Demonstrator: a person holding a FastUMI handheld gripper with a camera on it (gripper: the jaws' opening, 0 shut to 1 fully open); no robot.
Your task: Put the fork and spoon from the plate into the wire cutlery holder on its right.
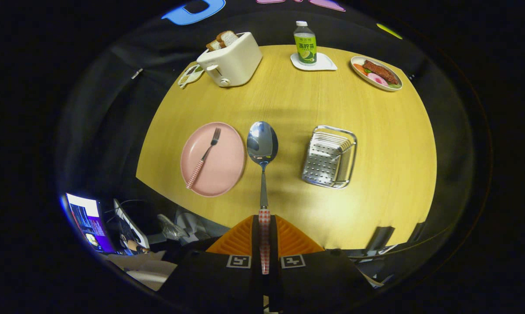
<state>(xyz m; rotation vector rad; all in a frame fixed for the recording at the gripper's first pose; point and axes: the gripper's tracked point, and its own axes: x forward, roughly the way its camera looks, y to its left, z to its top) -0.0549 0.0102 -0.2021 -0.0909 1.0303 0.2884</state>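
Observation:
My gripper [264,226] is shut on the spoon [262,148], pinching its checked handle between both fingers. The spoon's shiny bowl sticks out ahead of the fingers and hangs high over the table, between the pink plate [219,174] and the wire cutlery holder [330,157]. The fork [203,158] with a matching checked handle lies diagonally on the pink plate, to the left of the spoon. The metal wire holder stands on the table to the right of the spoon, its perforated floor showing and nothing in it.
On the far side of the round wooden table [288,104] stand a white toaster [232,61] with bread slices, a small dish [189,76] beside it, a green-labelled bottle [305,43] on a white coaster, and a plate of food [376,73]. Monitors [88,222] sit below the table's near left edge.

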